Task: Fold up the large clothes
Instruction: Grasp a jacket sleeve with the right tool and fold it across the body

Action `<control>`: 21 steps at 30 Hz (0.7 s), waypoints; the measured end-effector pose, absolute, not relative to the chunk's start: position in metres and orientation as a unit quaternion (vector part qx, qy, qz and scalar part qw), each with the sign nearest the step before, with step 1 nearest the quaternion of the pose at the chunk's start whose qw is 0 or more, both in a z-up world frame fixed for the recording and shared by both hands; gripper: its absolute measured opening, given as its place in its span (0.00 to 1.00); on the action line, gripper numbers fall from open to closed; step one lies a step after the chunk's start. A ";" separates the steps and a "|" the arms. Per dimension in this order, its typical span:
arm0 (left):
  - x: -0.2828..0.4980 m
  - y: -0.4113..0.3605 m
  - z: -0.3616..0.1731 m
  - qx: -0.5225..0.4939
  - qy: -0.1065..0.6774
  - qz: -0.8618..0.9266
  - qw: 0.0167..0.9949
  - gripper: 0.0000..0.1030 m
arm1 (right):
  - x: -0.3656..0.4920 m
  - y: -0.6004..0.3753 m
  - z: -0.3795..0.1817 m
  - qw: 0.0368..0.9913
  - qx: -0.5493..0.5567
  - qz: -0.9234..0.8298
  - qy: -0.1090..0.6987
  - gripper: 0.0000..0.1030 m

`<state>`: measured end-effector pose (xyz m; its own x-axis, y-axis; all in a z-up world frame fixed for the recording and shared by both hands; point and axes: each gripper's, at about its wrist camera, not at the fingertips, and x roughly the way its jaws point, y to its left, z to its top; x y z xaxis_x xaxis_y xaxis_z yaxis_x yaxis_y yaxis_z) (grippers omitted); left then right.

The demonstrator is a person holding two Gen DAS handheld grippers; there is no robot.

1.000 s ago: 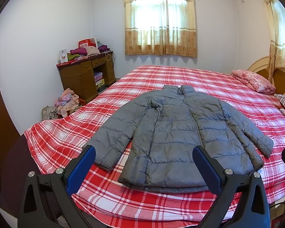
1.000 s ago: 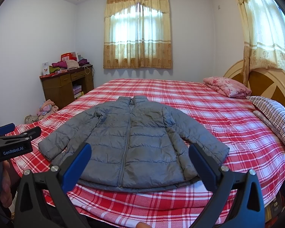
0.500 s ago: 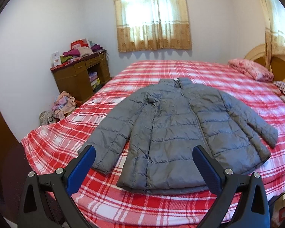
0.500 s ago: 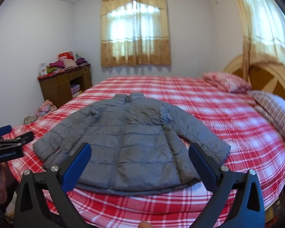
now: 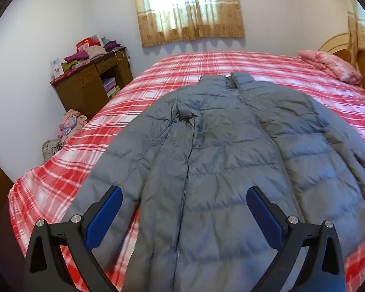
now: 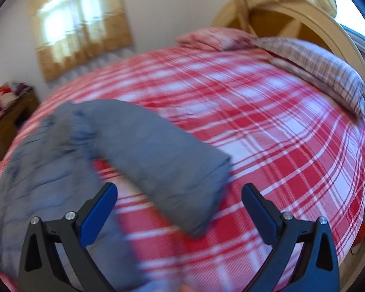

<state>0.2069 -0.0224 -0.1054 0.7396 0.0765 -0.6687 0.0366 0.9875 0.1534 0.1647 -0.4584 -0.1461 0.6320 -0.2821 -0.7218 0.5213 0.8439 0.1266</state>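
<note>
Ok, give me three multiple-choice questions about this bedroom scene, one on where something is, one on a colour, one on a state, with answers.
1. Where does the grey quilted puffer jacket lie?
A. on the red-and-white plaid bedspread
B. on the brown wooden desk
C. on the floor

2. What colour are the pads of the left claw?
A. red
B. blue
C. yellow

3. What state is the right claw in?
A. shut on a sleeve
B. shut on nothing
C. open, holding nothing

Answers: 1 A, the jacket is spread flat on the plaid cover. 2 B, both pads show blue. 3 C, its fingers stand wide apart above the jacket's sleeve.
</note>
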 end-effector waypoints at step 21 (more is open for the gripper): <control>0.308 -0.004 -0.181 0.144 0.408 0.084 0.898 0.99 | 0.207 -0.556 -0.174 0.862 0.149 -0.295 0.384 0.16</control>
<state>0.3082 -0.0037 -0.1808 0.6533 0.2690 -0.7077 -0.0344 0.9443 0.3272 0.2066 -0.5560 -0.1739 0.5313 -0.3946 -0.7497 0.6237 0.7811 0.0308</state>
